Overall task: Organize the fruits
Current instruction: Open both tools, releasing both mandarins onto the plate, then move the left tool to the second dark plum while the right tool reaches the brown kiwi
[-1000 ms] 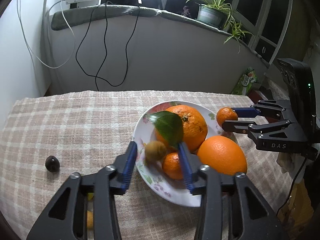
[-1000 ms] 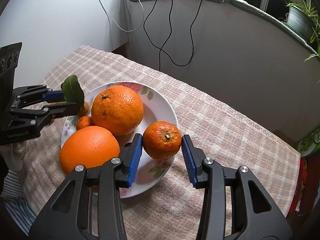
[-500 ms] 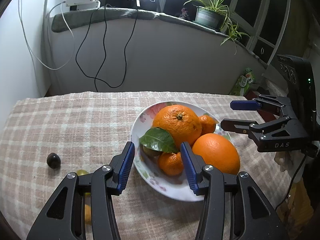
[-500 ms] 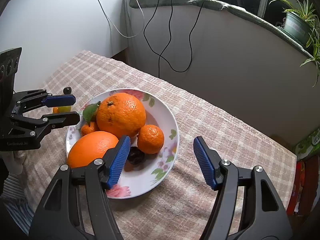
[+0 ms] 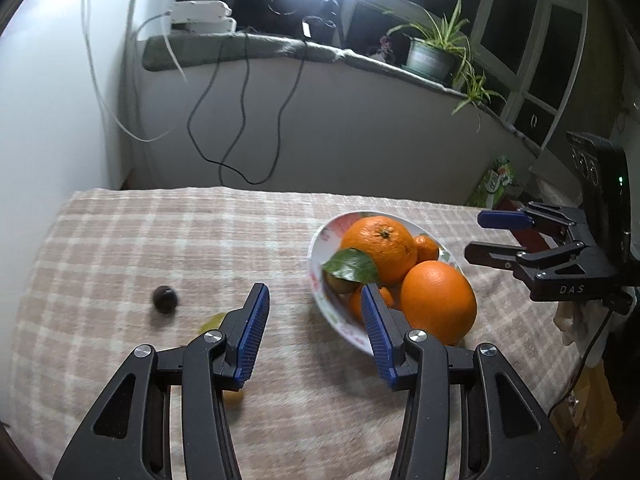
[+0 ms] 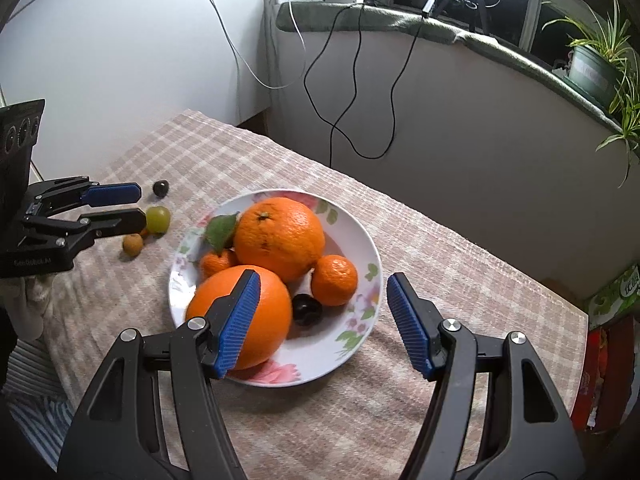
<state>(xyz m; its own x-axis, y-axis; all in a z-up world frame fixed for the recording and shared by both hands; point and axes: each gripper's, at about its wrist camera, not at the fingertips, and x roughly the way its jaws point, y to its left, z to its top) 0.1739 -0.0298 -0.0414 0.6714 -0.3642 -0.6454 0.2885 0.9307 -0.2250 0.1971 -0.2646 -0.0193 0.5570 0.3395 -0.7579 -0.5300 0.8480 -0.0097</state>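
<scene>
A flowered white plate point(image 6: 360, 236) holds two big oranges point(image 6: 279, 238) point(image 6: 272, 320), a small mandarin point(image 6: 334, 280), a leafed mandarin point(image 6: 216, 262) and a dark round fruit point(image 6: 306, 309). My right gripper point(image 6: 323, 284) hangs open above the plate's near side, holding nothing. My left gripper point(image 5: 314, 300) is open too, over the cloth just left of the plate point(image 5: 320, 240), and it appears as point(image 6: 141, 206) in the right wrist view. On the cloth lie a dark fruit point(image 5: 165, 299), a green grape point(image 6: 158, 219) and a brownish fruit point(image 6: 133, 245).
The table wears a beige checked cloth point(image 5: 160, 240) and ends at a low grey wall with hanging cables point(image 5: 240, 120). Potted plants point(image 5: 432, 56) stand on the ledge. A green packet point(image 5: 496, 184) and red boxes point(image 6: 600, 376) sit past the table's right edge.
My right gripper opened, left the small mandarin on the plate and drew back upward. My left gripper pulled away from the plate and swung left over the cloth.
</scene>
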